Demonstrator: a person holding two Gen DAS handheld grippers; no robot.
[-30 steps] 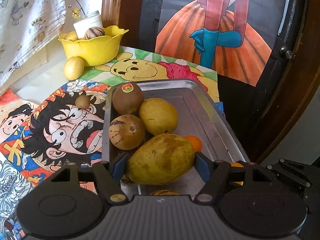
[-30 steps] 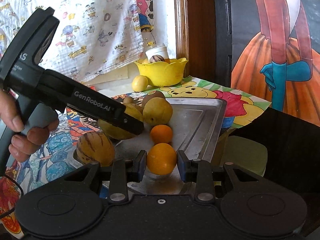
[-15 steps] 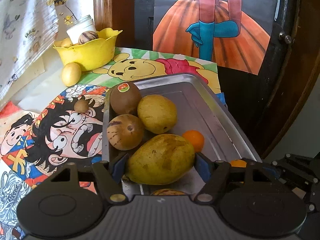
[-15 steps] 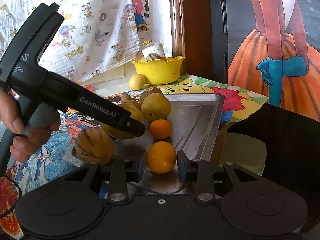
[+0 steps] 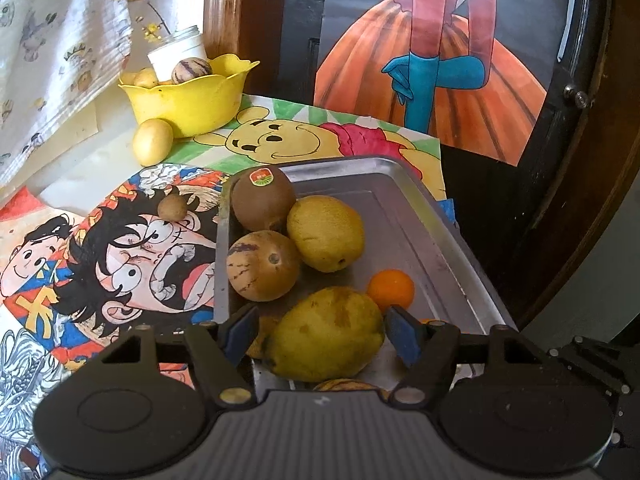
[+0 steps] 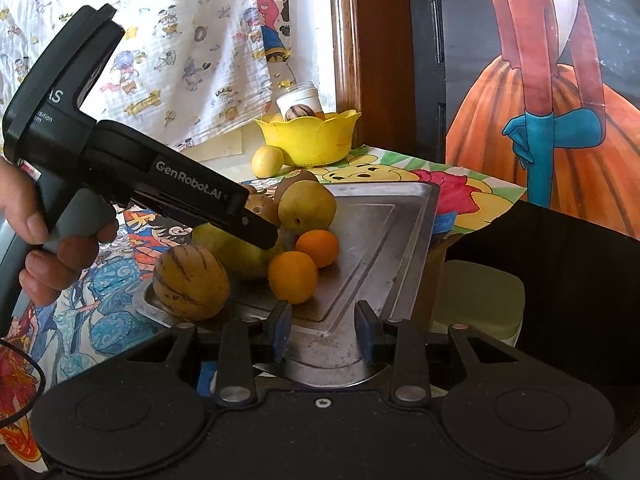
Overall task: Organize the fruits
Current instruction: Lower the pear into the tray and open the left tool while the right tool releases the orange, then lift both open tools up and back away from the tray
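From the left wrist view, the left gripper (image 5: 316, 330) brackets the big yellow-green mango (image 5: 326, 334) at the near end of the metal tray (image 5: 420, 216). The right pad appears to touch the skin, but the left pad shows a sliver of gap, so I cannot tell whether the mango is truly clamped. To lift it well, I judge the pads should squeeze across its widest part and rise straight, since the small orange (image 5: 391, 290) sits just beside it. A sticker-topped brown fruit (image 5: 262, 198), a yellow fruit (image 5: 325, 232) and a speckled fruit (image 5: 262, 266) crowd the tray's left side. A yellow bowl (image 5: 188, 100) stands well beyond.

From the right wrist view, the right gripper (image 6: 323, 334) is opening, its jaws holding nothing; the larger orange (image 6: 293, 276) rests on the tray just ahead of them. A striped fruit (image 6: 191, 282) lies at the tray's near-left corner. The left gripper's body reaches across from the left, so the 2 tools may clash.
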